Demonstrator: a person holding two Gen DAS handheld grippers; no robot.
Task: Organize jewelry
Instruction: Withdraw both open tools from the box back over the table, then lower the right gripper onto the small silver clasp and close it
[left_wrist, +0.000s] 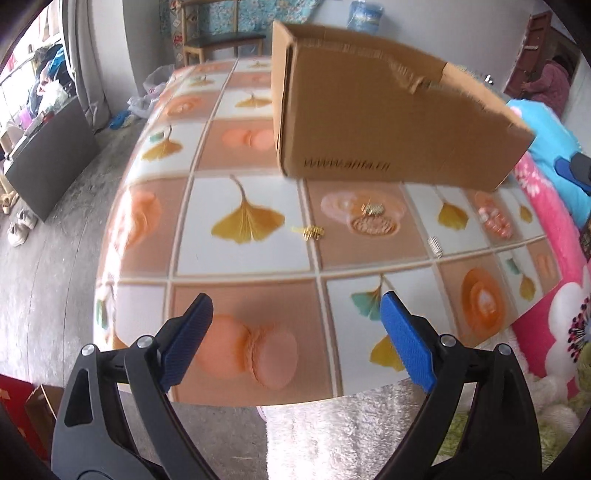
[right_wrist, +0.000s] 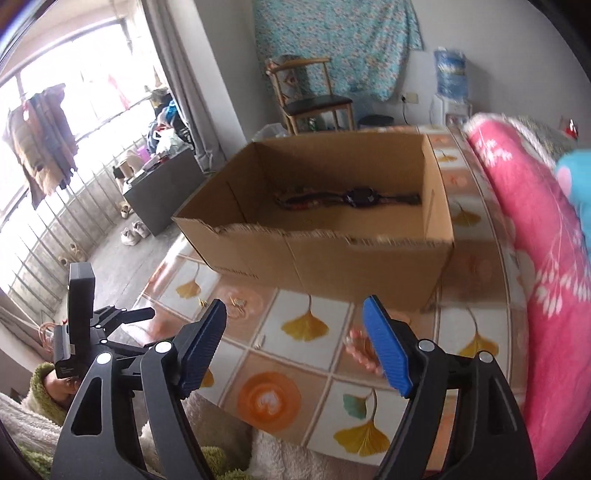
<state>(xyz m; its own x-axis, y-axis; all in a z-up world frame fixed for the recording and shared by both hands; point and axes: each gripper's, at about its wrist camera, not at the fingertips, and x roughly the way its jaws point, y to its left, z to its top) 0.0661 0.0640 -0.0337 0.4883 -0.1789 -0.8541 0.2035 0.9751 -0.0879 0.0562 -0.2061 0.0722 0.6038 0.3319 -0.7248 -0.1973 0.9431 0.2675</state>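
Both my left gripper (left_wrist: 295, 339) and right gripper (right_wrist: 295, 345) stand spread, nothing between the pads. Gold pieces (left_wrist: 313, 232), a small clip (left_wrist: 436, 246) and a pink bead bracelet (right_wrist: 360, 350) lie loose on the tabletop (left_wrist: 243, 258), just in front of the cardboard box (right_wrist: 332, 254). I judge a low, slow approach best, centring one piece before closing.

Grey concrete floor (left_wrist: 66, 258), bare. Pale wall (right_wrist: 229, 74) behind, floral blue cloth (right_wrist: 332, 40) hung on it. Wooden chair (right_wrist: 310, 99) with dark seat against wall. Water dispenser (right_wrist: 450, 92) with blue bottle beside it, socket on wall nearby. Large window (right_wrist: 55, 92) at left, barred, bright daylight; grey curtain (right_wrist: 173, 74) at its edge; jacket (right_wrist: 40, 140) hanging. Dark low cabinet (right_wrist: 162, 192) under window, cluttered top; shoes (right_wrist: 135, 232) on floor beside it.
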